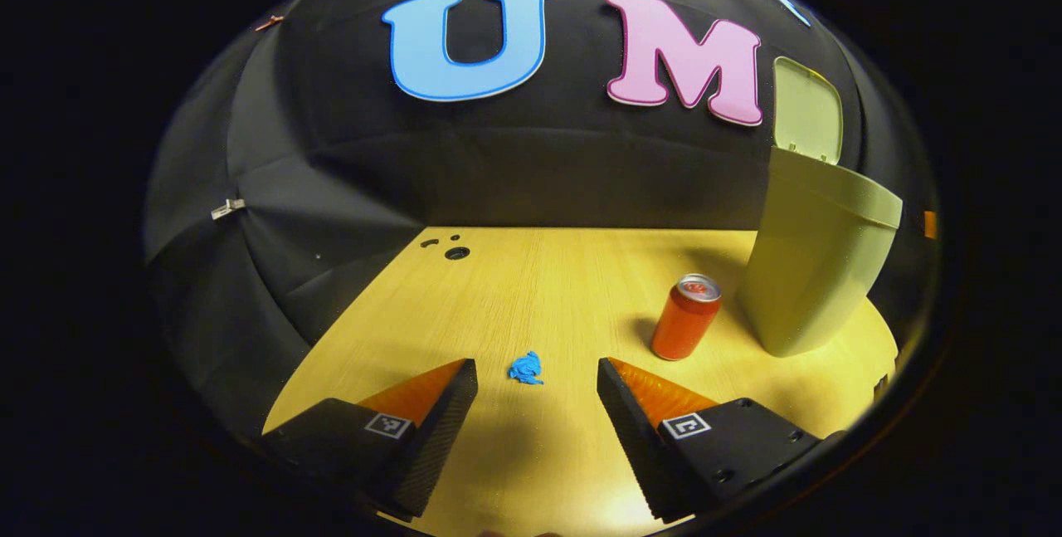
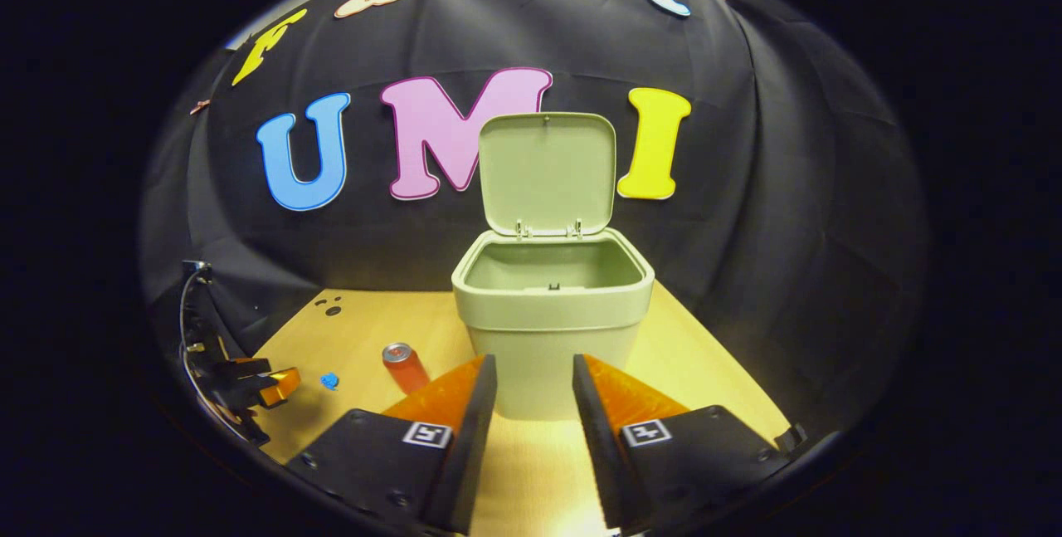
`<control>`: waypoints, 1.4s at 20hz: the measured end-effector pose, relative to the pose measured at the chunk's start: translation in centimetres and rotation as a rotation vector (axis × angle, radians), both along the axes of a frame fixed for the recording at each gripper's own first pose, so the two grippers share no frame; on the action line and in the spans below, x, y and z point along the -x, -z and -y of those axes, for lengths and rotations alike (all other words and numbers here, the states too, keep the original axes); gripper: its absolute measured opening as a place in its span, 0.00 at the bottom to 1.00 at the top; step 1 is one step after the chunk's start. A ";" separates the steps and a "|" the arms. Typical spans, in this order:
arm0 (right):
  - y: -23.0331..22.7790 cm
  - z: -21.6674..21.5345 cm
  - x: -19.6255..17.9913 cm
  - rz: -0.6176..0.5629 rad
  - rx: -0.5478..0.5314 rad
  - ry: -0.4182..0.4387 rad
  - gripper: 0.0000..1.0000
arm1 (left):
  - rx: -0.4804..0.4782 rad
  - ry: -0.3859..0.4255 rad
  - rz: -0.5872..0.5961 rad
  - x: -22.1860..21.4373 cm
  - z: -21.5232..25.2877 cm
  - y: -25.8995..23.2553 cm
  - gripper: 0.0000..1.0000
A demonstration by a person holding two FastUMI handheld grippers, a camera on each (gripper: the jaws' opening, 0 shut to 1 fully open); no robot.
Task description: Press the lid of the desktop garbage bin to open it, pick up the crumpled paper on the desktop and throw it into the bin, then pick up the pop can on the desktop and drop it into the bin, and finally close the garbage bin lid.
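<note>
left hand-held gripper (image 1: pixel 538 375): fingers spread, holding nothing, low over desk (image 1: pixel 539 288) | crumpled paper (image 1: pixel 526 368): on desk just ahead, between its fingertips | pop can (image 1: pixel 685 317): upright, ahead to its right | garbage bin (image 2: pixel 551 313): lid (image 2: pixel 548 172) up, directly ahead of right hand-held gripper (image 2: pixel 535 375), fingers apart, empty

From my right gripper view, the paper (image 2: pixel 329 380) is too small to make out, and my own finger hides the can's (image 2: pixel 404 366) base.
</note>
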State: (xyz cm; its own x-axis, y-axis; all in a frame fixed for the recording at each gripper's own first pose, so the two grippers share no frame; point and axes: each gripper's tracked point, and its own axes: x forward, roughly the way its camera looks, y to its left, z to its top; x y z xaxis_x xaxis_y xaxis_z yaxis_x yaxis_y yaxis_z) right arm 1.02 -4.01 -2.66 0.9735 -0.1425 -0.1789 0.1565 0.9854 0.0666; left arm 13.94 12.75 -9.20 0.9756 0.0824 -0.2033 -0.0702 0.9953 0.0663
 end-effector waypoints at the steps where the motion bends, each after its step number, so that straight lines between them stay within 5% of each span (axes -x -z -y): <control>1: 0.4 -0.2 0.2 -0.010 -0.006 0.006 0.70 | -0.004 0.003 -0.012 -1.0 -0.4 0.6 0.94; 3: 1.3 -0.6 0.7 -0.037 -0.004 0.020 0.93 | -0.003 0.013 -0.026 -2.8 -0.8 1.5 0.94; 5: 2.0 -0.9 1.2 -0.064 -0.001 0.027 0.99 | 0.005 0.013 -0.030 -4.5 -1.1 2.2 0.94; 21: 6.5 1.2 7.1 -0.212 -0.047 0.118 0.99 | 0.017 -0.001 -0.194 -11.0 -2.3 9.1 0.93; 28: 7.7 0.7 7.4 -0.238 -0.054 0.104 1.00 | 0.020 -0.002 -0.188 -11.5 -1.7 9.5 0.67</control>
State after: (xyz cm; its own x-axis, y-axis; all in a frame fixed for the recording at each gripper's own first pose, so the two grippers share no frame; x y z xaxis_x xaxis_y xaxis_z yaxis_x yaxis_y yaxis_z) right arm -6.35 -4.73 -10.38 0.8835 -0.2240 -0.4115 0.2747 0.9591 0.0677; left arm 25.44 14.41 -18.65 0.9202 0.0783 -0.3835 -0.0603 0.9965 0.0587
